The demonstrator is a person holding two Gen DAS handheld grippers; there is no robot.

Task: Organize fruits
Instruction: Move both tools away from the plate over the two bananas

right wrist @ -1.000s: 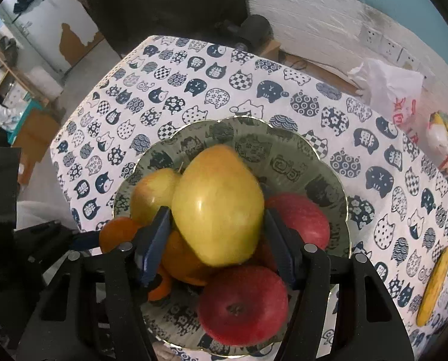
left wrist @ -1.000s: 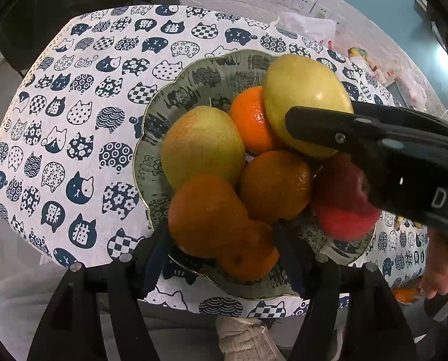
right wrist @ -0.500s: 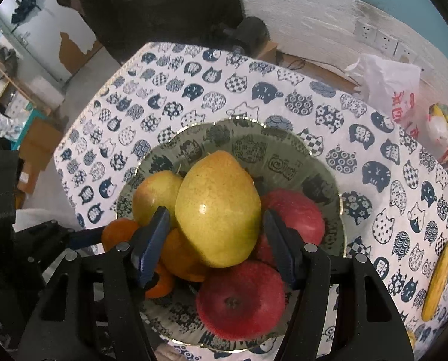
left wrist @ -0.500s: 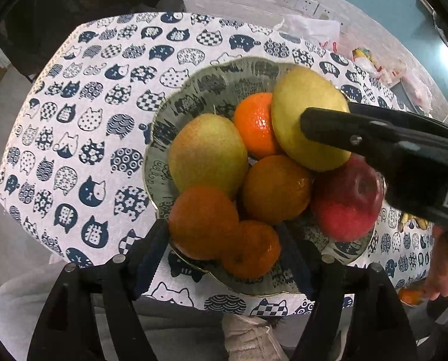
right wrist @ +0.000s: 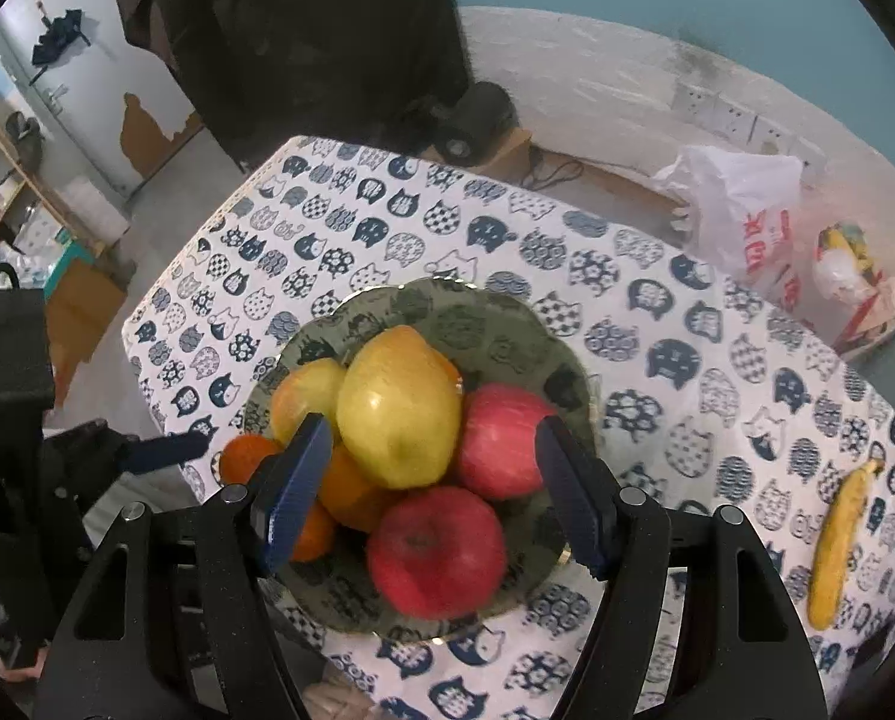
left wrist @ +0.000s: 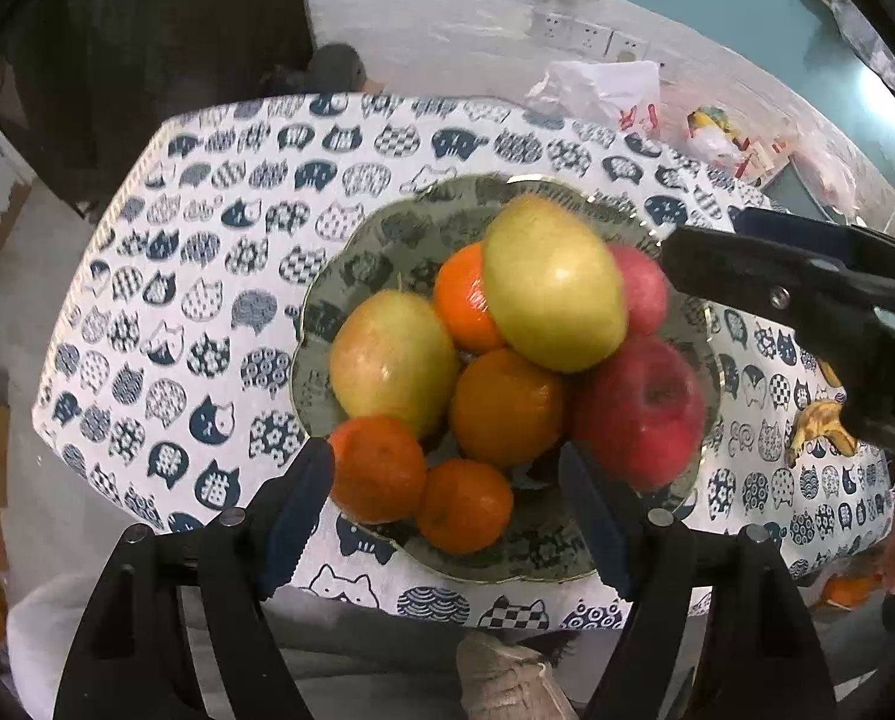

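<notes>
A green patterned bowl [left wrist: 387,228] [right wrist: 507,330] on the cat-print tablecloth holds a pile of fruit: a large yellow pear [left wrist: 552,285] [right wrist: 396,405] on top, a second pear [left wrist: 390,363], several oranges [left wrist: 504,408] and two red apples [left wrist: 639,414] [right wrist: 438,552]. My left gripper [left wrist: 447,516] is open and empty above the bowl's near edge. My right gripper [right wrist: 432,492] is open and empty, raised above the pile; its fingers flank the top pear in view without touching it. A banana [right wrist: 837,540] lies on the cloth to the right.
White plastic bags [right wrist: 741,210] and packets lie at the table's far right. The table's left edge [right wrist: 165,300] drops to the floor. A dark appliance [right wrist: 477,114] stands behind the table. A person's shoe [left wrist: 507,684] shows below the near edge.
Both grippers have risen and pulled back from the bowl. The right gripper's fingers have spread away from the top pear, which stays on the pile.
</notes>
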